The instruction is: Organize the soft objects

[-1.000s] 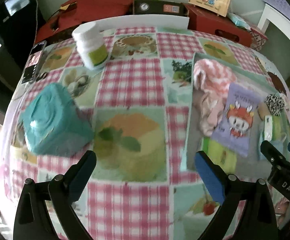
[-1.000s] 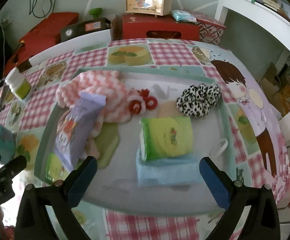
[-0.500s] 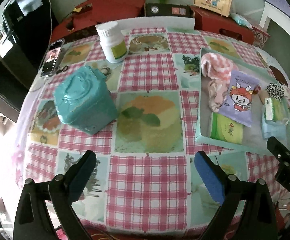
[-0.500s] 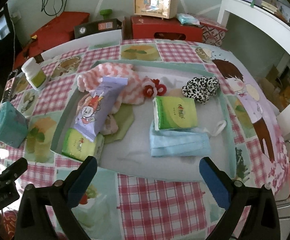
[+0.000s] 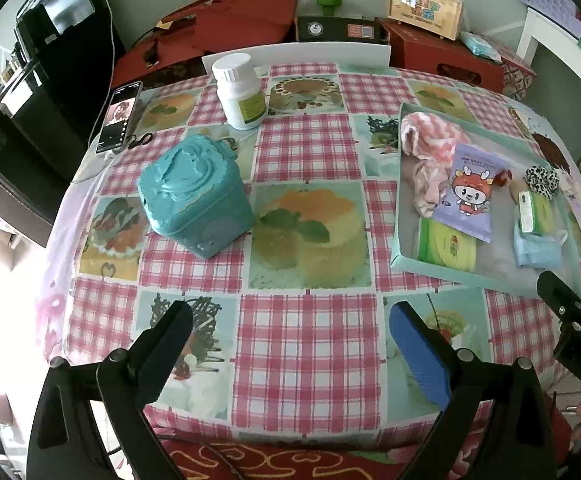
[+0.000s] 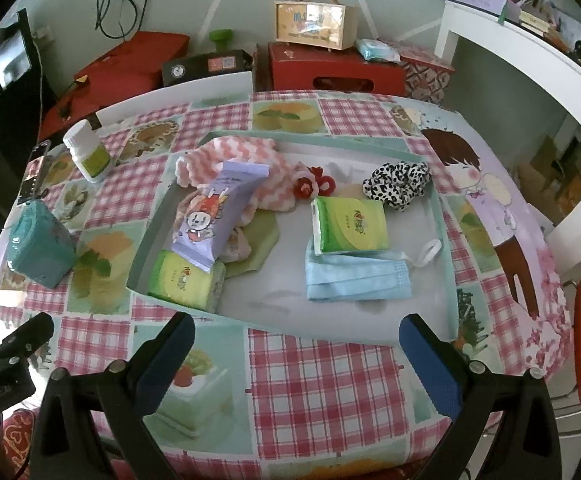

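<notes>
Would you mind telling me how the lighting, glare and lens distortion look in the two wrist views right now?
Left wrist view: strong fisheye bending with dark corners, the lower left edge blown out to white, the teal tin and tray reasonably sharp. Right wrist view: the same barrel distortion, even soft daylight, a faint sheen on the tray floor, the tissue pack and face mask in focus.
</notes>
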`<state>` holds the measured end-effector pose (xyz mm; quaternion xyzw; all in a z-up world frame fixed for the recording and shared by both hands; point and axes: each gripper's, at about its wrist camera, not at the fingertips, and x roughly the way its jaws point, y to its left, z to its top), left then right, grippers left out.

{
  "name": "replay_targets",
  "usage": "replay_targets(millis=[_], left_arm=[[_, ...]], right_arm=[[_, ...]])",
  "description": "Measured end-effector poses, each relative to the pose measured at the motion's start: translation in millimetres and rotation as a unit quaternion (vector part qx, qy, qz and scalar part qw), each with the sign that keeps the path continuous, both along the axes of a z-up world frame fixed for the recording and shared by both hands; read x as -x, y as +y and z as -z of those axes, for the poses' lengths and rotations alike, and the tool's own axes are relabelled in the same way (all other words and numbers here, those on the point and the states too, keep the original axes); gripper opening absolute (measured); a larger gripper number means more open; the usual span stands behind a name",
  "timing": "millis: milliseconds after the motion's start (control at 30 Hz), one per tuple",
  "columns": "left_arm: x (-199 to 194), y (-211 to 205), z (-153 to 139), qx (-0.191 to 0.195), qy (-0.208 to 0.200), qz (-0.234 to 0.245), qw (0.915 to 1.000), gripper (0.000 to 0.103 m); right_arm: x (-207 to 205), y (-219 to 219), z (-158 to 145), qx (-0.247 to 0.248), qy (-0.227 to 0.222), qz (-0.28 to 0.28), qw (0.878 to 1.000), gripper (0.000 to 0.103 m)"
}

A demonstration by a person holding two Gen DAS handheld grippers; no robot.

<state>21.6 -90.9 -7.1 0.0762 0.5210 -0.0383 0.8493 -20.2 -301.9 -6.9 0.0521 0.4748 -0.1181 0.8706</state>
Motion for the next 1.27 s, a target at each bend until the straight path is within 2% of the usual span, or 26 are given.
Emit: replay_targets(millis=[967,1267], left_arm=[[8.4,4.6,-7.0,0.005,0.019,-0.001,0.9998,0.099],[10.1,4.0,-8.1,0.013,0.013,0.01,0.9998,0.099]], right_arm=[[7.5,4.8,-10.5,-0.005,-0.001,-0.009,1.0,0.103],[7.2,5.4,-8.2,-0.008,0.001,-0.009,1.0,0.103]])
